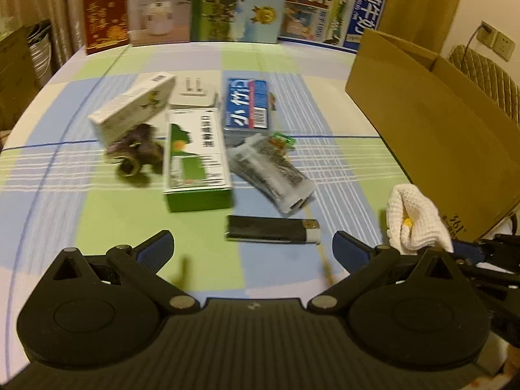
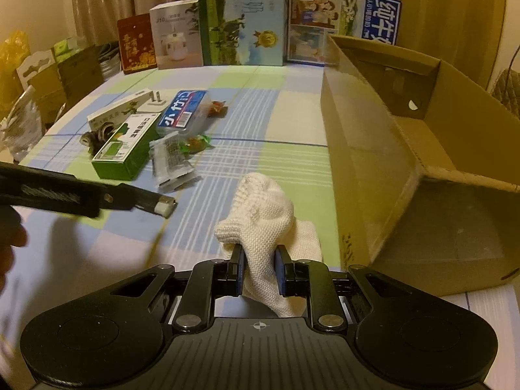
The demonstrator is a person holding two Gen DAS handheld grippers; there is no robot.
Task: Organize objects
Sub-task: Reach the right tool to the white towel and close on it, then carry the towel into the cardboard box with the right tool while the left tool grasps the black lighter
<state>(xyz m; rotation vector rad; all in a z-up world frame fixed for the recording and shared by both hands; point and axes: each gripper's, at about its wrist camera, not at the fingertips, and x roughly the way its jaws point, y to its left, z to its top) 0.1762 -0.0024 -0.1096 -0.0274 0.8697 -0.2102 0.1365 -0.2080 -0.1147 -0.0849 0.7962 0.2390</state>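
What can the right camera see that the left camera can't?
Only the right camera shows the inside of the cardboard box, which looks empty, and the right gripper shut on the white cloth. It also sees stacked boxes beside the table.

Only the left camera shows the left gripper open, and the whole black lighter lying ahead of it.

Both show the checked tablecloth, the green box, the blue box and the cloth.
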